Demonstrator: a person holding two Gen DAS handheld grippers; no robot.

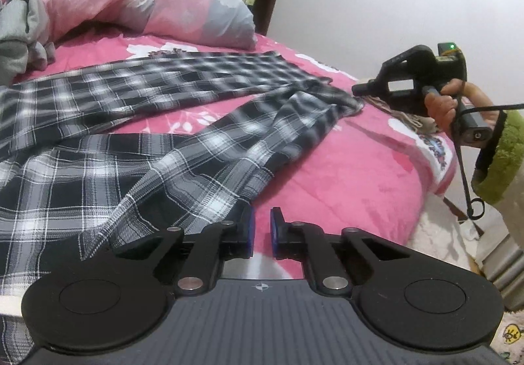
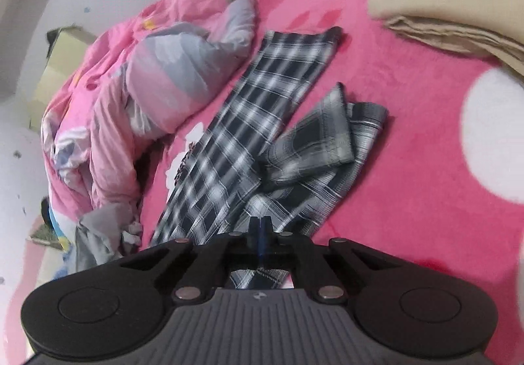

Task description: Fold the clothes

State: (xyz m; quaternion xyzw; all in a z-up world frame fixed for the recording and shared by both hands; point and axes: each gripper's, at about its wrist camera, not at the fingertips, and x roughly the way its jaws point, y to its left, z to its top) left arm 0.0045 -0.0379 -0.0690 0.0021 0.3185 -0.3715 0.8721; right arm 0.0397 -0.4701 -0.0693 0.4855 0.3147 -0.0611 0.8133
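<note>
Black-and-white plaid trousers (image 1: 137,168) (image 2: 229,142) lie spread on the pink bed cover (image 1: 344,175), legs pointing away. The end of one leg is crumpled and turned over (image 2: 327,136). My left gripper (image 1: 262,230) hovers low at the trousers' near edge. It is open by a narrow gap, with only pink cover showing between its blue pads (image 1: 250,229). A hand (image 1: 458,103) holds my right gripper (image 1: 357,90) by the far leg end. In its own view, the right gripper (image 2: 260,227) is shut above the trousers, and no cloth shows between the jaws.
A pink and grey pillow (image 1: 203,5) (image 2: 183,77) and a rumpled pink duvet lie behind the trousers. Grey clothing (image 1: 19,31) (image 2: 98,234) is heaped at the left. A folded beige cloth (image 2: 452,5) sits on the bed. The bed edge (image 1: 435,168) drops off at the right.
</note>
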